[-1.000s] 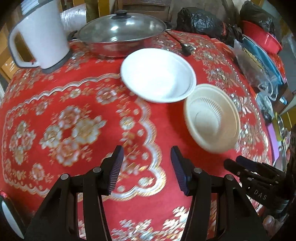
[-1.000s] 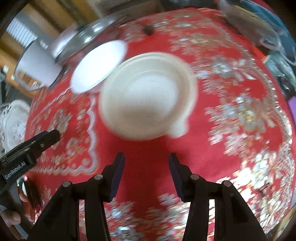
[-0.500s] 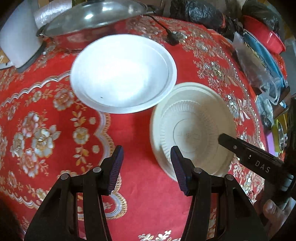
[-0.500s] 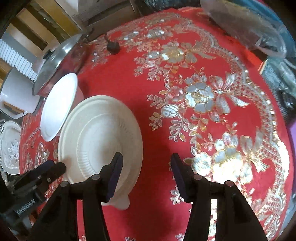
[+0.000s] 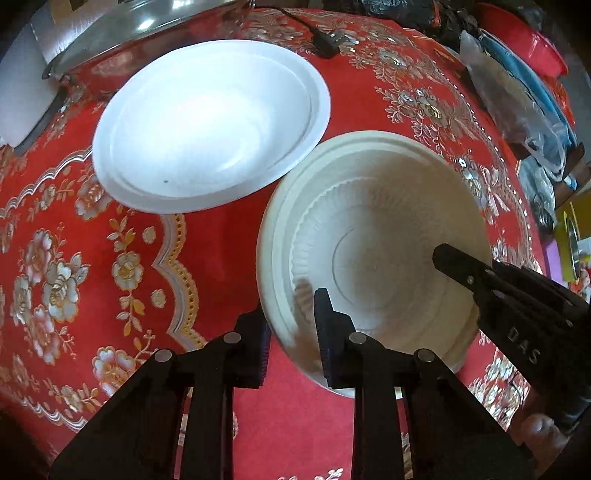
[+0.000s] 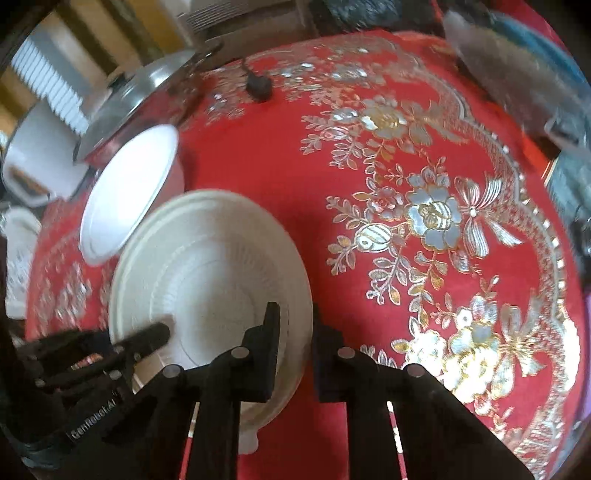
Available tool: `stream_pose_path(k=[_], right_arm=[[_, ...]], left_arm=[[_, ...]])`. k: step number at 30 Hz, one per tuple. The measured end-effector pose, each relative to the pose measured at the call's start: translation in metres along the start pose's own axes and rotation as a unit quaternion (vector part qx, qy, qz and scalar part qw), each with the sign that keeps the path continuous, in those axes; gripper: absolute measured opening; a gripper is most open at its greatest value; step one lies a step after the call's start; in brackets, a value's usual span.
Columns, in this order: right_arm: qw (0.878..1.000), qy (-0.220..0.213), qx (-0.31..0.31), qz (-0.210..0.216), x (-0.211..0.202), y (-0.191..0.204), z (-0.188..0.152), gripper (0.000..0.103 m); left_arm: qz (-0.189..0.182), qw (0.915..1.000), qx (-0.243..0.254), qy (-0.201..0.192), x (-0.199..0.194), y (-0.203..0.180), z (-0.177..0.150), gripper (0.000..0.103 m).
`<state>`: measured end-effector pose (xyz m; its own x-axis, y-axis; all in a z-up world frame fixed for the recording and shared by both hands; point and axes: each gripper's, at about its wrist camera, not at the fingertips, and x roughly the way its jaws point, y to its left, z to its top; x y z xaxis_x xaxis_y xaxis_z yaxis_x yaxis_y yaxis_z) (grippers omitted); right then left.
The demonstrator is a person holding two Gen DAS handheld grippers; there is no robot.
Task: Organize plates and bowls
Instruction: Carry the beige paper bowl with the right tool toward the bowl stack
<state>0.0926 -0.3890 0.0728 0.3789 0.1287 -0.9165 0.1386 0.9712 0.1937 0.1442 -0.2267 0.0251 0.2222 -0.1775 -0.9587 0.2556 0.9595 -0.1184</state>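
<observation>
Both grippers' jaws pinch the cream bowl's (image 5: 373, 236) rim.

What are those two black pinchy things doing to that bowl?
A person holds a gripper in each hand. Both have just closed on the rim of the cream bowl, the left gripper on one side and the right gripper on the other. The bowl sits on the red tablecloth, right beside a white bowl, with a lidded steel pan behind. The bowls have not been stacked yet.
</observation>
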Motion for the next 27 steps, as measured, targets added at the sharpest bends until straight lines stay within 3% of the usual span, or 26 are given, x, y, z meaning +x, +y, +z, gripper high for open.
stream_pose_path(k=[7, 11, 27], right_arm=[[1.0, 0.015, -0.002, 0.022, -0.013, 0.005, -0.023, 0.014], [0.999, 0.019, -0.009, 0.032, -0.015, 0.027, -0.036, 0.014], [0.988, 0.058, -0.127, 0.072, -0.006, 0.176, -0.068, 0.016]], left_arm=[[-0.008, 1.0, -0.001, -0.006, -0.021, 0.018, -0.022, 0.02], [-0.003, 0.9999, -0.009, -0.011, -0.035, 0.038, -0.039, 0.02], [0.05, 0.9936, -0.096, -0.033, -0.088, 0.162, -0.114, 0.02]])
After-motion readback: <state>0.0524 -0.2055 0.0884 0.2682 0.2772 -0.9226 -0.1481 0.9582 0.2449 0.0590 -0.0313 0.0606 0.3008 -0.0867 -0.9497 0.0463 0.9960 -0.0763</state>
